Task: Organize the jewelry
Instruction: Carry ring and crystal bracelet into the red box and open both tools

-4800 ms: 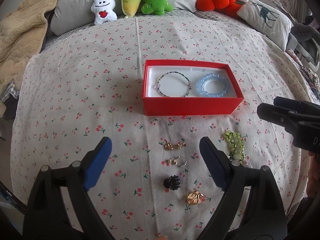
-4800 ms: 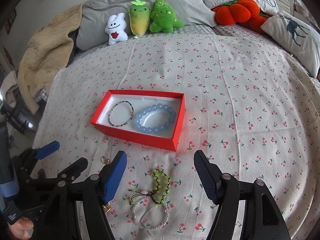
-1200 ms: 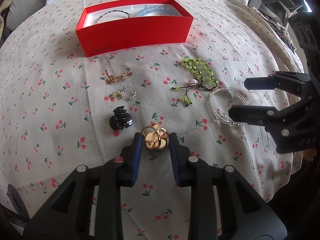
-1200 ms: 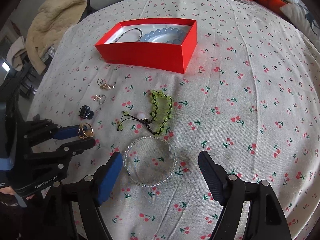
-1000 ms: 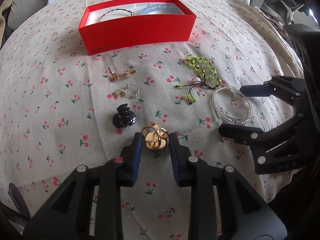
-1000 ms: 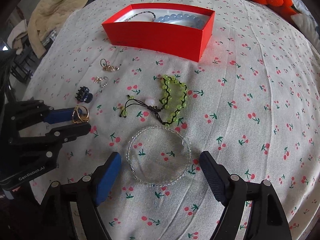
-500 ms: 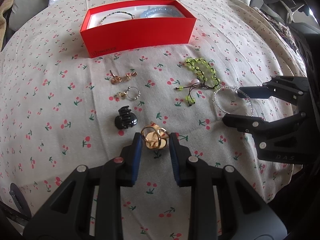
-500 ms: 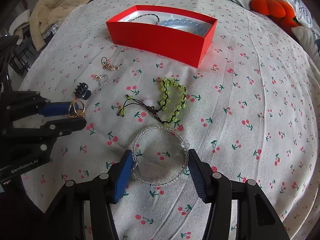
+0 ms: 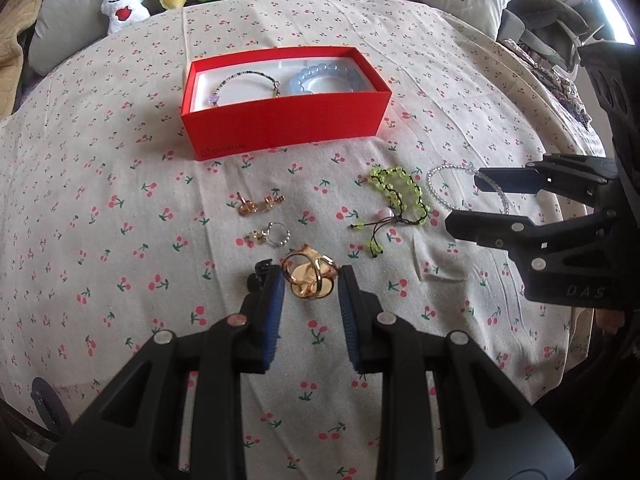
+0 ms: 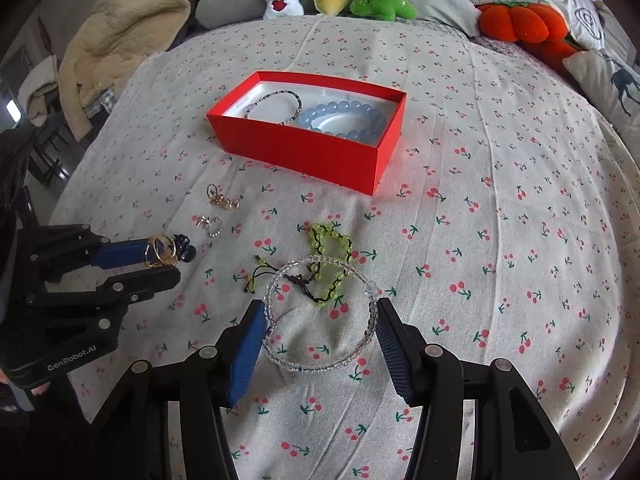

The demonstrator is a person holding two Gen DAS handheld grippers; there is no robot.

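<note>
Both grippers are working over the cherry-print bedspread (image 10: pixel 500 208), in front of the open red box (image 10: pixel 320 156), which is already holding a thin beaded bracelet (image 10: pixel 276 106) and a blue bead bracelet (image 10: pixel 344 118). The left gripper (image 9: pixel 311 288) is clamping a gold ring piece (image 9: pixel 310 276) between its blue pads, carrying it clear of the cloth, the black claw clip (image 10: pixel 185 250) peeking out just behind. The right gripper (image 10: pixel 320 332) is pinching a clear bead bracelet (image 10: pixel 320 316) across its width, pads pressing on opposite sides of the loop, which is hanging over the green knotted bracelet (image 10: pixel 330 264) lying below. The gold piece is looking light, rigid and slick, likely to twist out if the squeeze slackens. The clear loop is looking light and springy, probably on elastic or thin wire; holding it across the middle is flexing it, so a gentle, steady squeeze seems wise. Two small gold and silver trinkets (image 9: pixel 264 220) are waiting on the cloth nearer the box.
</note>
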